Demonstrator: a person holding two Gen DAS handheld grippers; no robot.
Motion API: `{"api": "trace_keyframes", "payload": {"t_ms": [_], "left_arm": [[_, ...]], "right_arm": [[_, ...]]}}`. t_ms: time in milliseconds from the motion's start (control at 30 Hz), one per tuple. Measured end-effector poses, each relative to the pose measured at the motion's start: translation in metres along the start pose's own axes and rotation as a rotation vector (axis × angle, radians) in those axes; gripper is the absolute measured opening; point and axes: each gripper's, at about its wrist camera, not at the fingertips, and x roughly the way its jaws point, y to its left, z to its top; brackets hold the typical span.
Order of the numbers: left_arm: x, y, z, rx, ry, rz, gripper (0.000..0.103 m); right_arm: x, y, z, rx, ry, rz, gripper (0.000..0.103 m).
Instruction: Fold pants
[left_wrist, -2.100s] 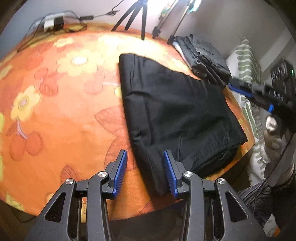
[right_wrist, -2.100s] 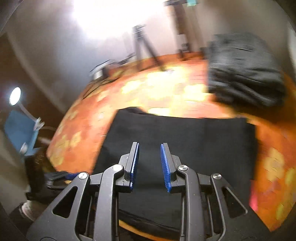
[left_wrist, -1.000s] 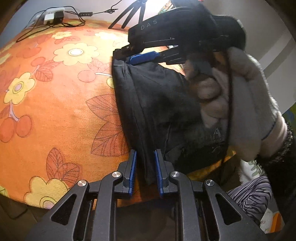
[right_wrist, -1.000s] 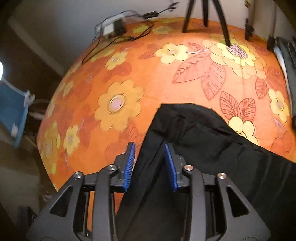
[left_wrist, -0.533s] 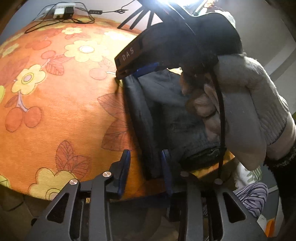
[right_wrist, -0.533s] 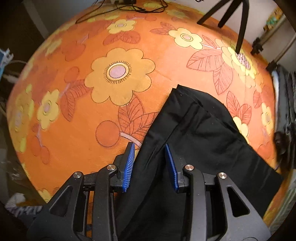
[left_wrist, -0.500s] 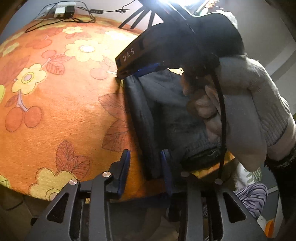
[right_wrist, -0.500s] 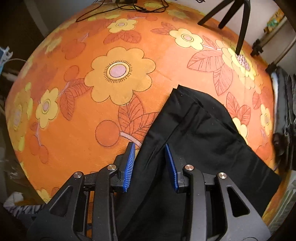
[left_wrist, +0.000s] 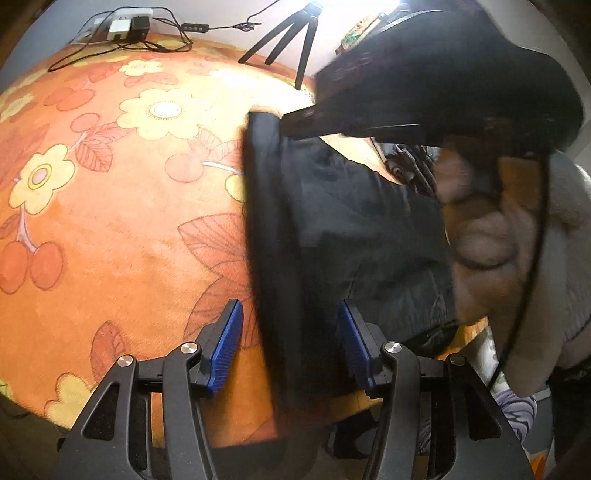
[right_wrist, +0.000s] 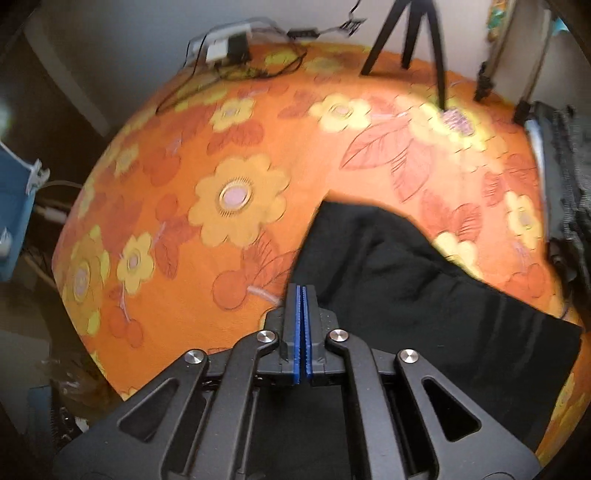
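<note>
Jaws of the left gripper (left_wrist: 290, 349), clamped on the near fold of the black fabric pants (left_wrist: 343, 206) a second ago, now stand wide apart around that edge, so this corner seems released. Farther along, the right gripper (right_wrist: 303, 334) has pressed its blue pads together; whether cloth sits between them I cannot tell. The pants lie folded on the orange flowered tablecloth (right_wrist: 236, 155), and the gloved right hand (left_wrist: 517, 243) reaches across them from the right.
</note>
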Motion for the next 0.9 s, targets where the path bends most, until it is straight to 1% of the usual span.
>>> {"api": "trace_keyframes", "payload": {"t_ms": [67,167,200,233,300,333,367,400,433,533,733,800,833,900], "left_arm": [[0.003,-0.001,0.002,-0.011,-0.004,-0.009,0.053],[0.004,-0.003,0.001,0.000,-0.012,0.000,0.047],[0.006,-0.003,0.001,0.000,-0.009,-0.005,0.038],[0.007,-0.002,0.000,-0.001,-0.005,-0.010,0.035],[0.010,-0.005,-0.004,-0.004,-0.022,-0.017,0.033],[0.012,-0.004,-0.005,-0.010,-0.023,-0.024,0.032],[0.012,-0.002,-0.006,-0.021,-0.022,-0.036,0.032],[0.012,-0.003,-0.006,-0.025,-0.025,-0.042,0.032],[0.011,-0.004,-0.008,-0.025,-0.028,-0.045,0.032],[0.010,-0.008,-0.008,-0.008,-0.037,-0.053,0.032],[0.009,-0.015,-0.009,0.009,-0.045,-0.063,0.032],[0.010,-0.014,-0.007,0.006,-0.040,-0.060,0.032],[0.010,-0.013,-0.009,0.005,-0.038,-0.058,0.032],[0.013,-0.014,-0.009,0.007,-0.036,-0.043,0.032]], "right_arm": [[-0.005,-0.007,0.004,0.023,-0.016,0.018,0.002],[-0.012,-0.015,0.003,0.033,-0.015,0.055,0.002],[-0.012,-0.015,0.002,0.022,-0.001,0.067,0.002],[-0.011,-0.015,0.000,0.022,0.007,0.069,0.002],[-0.006,-0.014,-0.003,0.026,0.032,0.067,0.006],[-0.003,-0.014,-0.003,0.029,0.041,0.068,0.015],[0.001,-0.013,-0.003,0.033,0.049,0.072,0.032],[0.005,-0.012,-0.003,0.039,0.057,0.080,0.040],[0.008,-0.010,-0.004,0.040,0.063,0.085,0.044],[0.021,0.000,-0.003,0.007,0.085,0.056,0.044],[0.046,0.015,-0.002,-0.053,0.144,-0.065,0.044],[0.051,0.018,-0.004,-0.080,0.153,-0.095,0.031],[0.053,0.018,-0.005,-0.088,0.160,-0.097,0.022],[0.052,0.017,-0.006,-0.092,0.153,-0.091,0.014]]}}
